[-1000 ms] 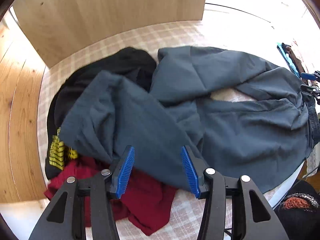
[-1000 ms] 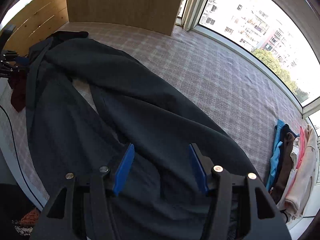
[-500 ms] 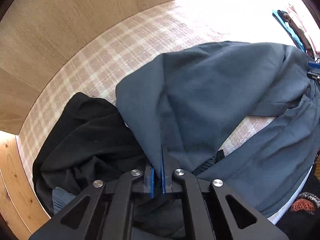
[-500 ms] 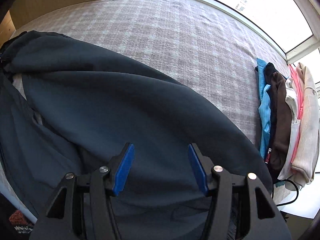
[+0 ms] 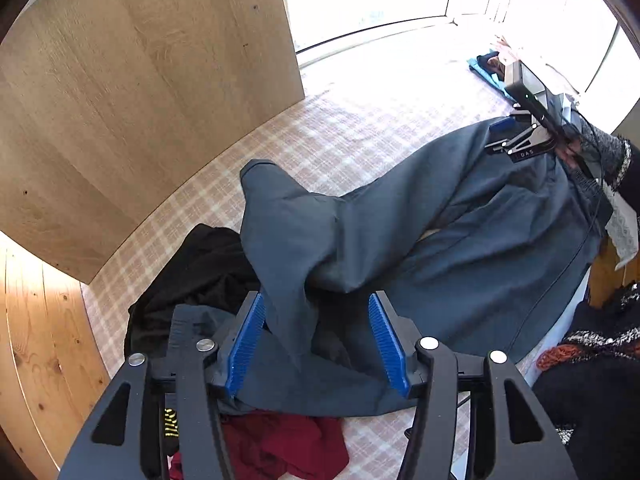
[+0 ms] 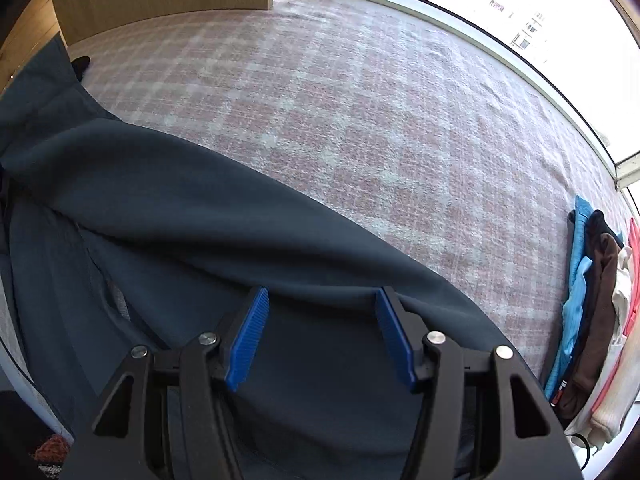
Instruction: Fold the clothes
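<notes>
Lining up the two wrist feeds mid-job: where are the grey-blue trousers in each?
Left wrist: grey-blue trousers spread centre to right, one leg end bunched between the open left gripper.
Right wrist: trousers fill lower left, under the open right gripper.
Shared landmark: folded clothes stack.

We were in a home, by the look of it: a bed under a checked cover (image 6: 360,128), wooden furniture (image 5: 140,100), high-rise windows (image 6: 520,8), stacked clothes (image 6: 592,300).

Wooden panel (image 5: 140,112) stands beside a bright window (image 6: 560,12).
</notes>
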Available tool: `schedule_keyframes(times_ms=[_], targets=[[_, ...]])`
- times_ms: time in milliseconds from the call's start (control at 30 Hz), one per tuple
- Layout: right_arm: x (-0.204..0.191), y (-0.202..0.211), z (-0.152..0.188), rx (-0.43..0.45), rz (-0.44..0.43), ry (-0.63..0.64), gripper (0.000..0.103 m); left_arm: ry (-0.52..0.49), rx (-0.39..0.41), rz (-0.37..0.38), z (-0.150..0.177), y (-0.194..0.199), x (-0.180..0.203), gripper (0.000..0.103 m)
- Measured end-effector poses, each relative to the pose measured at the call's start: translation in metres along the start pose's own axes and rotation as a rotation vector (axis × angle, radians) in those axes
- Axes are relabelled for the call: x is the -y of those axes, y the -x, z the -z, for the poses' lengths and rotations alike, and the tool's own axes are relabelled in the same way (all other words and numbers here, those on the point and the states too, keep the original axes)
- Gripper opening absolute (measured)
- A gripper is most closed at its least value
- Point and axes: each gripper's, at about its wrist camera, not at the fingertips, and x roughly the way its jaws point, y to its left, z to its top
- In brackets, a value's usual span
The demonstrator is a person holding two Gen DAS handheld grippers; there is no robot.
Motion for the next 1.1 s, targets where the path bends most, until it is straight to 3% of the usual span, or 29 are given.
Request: schedule_keyframes(times_ms=[200, 300, 367, 400, 467, 533, 567, 667, 733, 800, 933, 1100], targets=[[-0.065, 0.008, -0.042, 0.058, -0.081, 0.121, 0.055, 0.199, -0.052, -0.006, 0.007, -0.043, -0.057, 0.051], [-0.093, 0.019, -0.061, 0.107, -0.108, 0.18, 0.055, 0.236, -0.093, 0.016, 0.002, -0.081, -0.07, 0.052], [-0.111, 0.027, -0.074, 0.14, -0.125, 0.219, 0.055, 0.273, -0.165, 0.036, 0.0, -0.113, -0.071, 0.04], [-0.12, 0.03, -0.079, 0.154, -0.131, 0.237, 0.055, 0.283, -0.176, 0.081, 0.0, -0.121, -0.065, 0.008], [-0.123, 0.03, -0.079, 0.157, -0.111, 0.253, 0.055, 0.262, -0.157, 0.143, -0.001, -0.124, -0.044, 0.003], [-0.112, 0.019, -0.081, 0.131, -0.072, 0.249, 0.055, 0.202, -0.11, 0.201, -0.003, -0.109, -0.012, 0.003], [-0.107, 0.01, -0.077, 0.102, -0.044, 0.232, 0.055, 0.171, -0.094, 0.268, -0.001, -0.1, 0.007, 0.003], [-0.072, -0.015, -0.058, 0.012, -0.023, 0.137, 0.055, 0.079, -0.087, 0.395, 0.008, -0.081, 0.055, 0.025], [-0.052, -0.025, -0.046, -0.017, -0.047, 0.07, 0.055, 0.049, -0.081, 0.346, 0.016, -0.069, 0.063, 0.039], [-0.035, -0.026, -0.036, -0.012, -0.072, 0.011, 0.055, 0.077, -0.066, 0.282, 0.019, -0.062, 0.048, 0.041], [-0.015, -0.019, -0.023, -0.001, -0.043, -0.037, 0.055, 0.144, -0.095, 0.192, 0.003, -0.078, 0.013, 0.044], [-0.004, -0.012, -0.01, -0.007, -0.032, -0.046, 0.055, -0.01, -0.12, 0.242, -0.03, -0.109, 0.046, 0.044]])
